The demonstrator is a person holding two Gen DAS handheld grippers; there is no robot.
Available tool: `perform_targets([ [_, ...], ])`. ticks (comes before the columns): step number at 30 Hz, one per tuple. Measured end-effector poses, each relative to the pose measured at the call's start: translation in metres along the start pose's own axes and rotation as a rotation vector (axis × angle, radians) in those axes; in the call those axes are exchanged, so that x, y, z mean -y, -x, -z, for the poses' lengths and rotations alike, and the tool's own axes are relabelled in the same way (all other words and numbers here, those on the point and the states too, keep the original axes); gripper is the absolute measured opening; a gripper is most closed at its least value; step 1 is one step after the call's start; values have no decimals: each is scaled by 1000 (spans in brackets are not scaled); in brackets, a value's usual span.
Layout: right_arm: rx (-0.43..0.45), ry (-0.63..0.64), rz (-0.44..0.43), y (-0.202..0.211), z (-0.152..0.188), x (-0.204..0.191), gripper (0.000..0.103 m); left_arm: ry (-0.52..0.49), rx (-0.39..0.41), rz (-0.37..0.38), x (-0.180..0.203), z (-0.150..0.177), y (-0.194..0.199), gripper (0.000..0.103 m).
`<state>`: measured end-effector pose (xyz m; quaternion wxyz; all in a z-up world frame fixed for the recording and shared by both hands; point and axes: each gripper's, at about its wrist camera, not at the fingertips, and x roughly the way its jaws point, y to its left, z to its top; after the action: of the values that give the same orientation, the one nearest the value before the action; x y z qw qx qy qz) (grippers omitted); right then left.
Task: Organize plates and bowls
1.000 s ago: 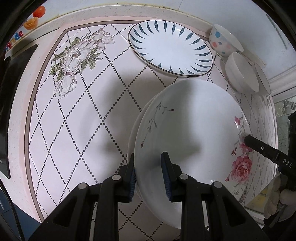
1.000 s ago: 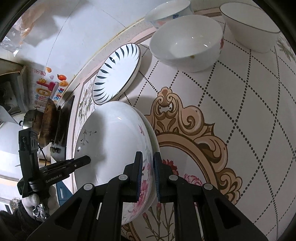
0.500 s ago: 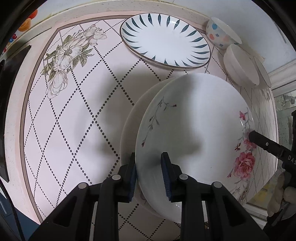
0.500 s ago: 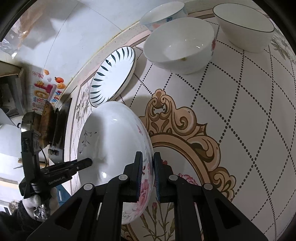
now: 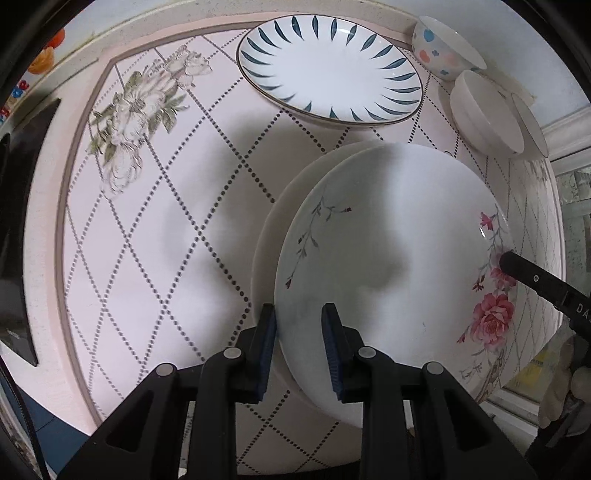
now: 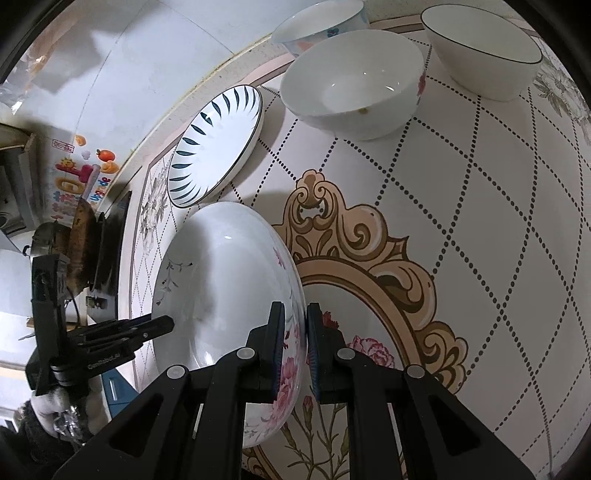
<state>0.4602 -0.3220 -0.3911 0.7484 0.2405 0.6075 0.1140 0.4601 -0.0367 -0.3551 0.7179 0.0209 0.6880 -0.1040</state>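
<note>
A large white plate with pink roses (image 5: 388, 251) is held above the table by both grippers. My left gripper (image 5: 298, 341) is shut on its near rim, and my right gripper (image 6: 295, 341) is shut on the opposite rim by the roses (image 6: 221, 280). In the left wrist view the plate's underside rim shows as a second white edge. A plate with dark blue leaf strokes (image 5: 328, 70) lies at the back, also visible in the right wrist view (image 6: 216, 144).
Three bowls stand at the back right: a spotted one (image 6: 319, 24), a plain white one (image 6: 352, 83) and a dark-rimmed one (image 6: 484, 51). The pink tablecloth (image 5: 147, 221) has a dotted diamond pattern. A dark cooktop (image 5: 18, 221) lies past the table's left edge.
Both grippers have carried the rose plate a little toward the back of the table, nearer the blue-stroke plate. The grips have not changed.
</note>
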Motion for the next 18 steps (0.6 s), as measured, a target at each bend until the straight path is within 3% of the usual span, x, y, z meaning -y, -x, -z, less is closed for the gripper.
perform_targets([
  [6, -7, 30, 23, -3, 1, -9, 14, -57, 41, -79, 9, -6, 16, 23],
  [13, -15, 2, 9, 7, -7, -10, 15, -50, 50, -63, 4, -10, 31, 23],
  [17, 0, -17, -16, 19, -22, -20, 17, -39, 113, -37, 1, -24, 57, 23],
  [18, 7, -20, -24, 22, -27, -24, 23, -34, 135, -33, -1, -31, 64, 23],
])
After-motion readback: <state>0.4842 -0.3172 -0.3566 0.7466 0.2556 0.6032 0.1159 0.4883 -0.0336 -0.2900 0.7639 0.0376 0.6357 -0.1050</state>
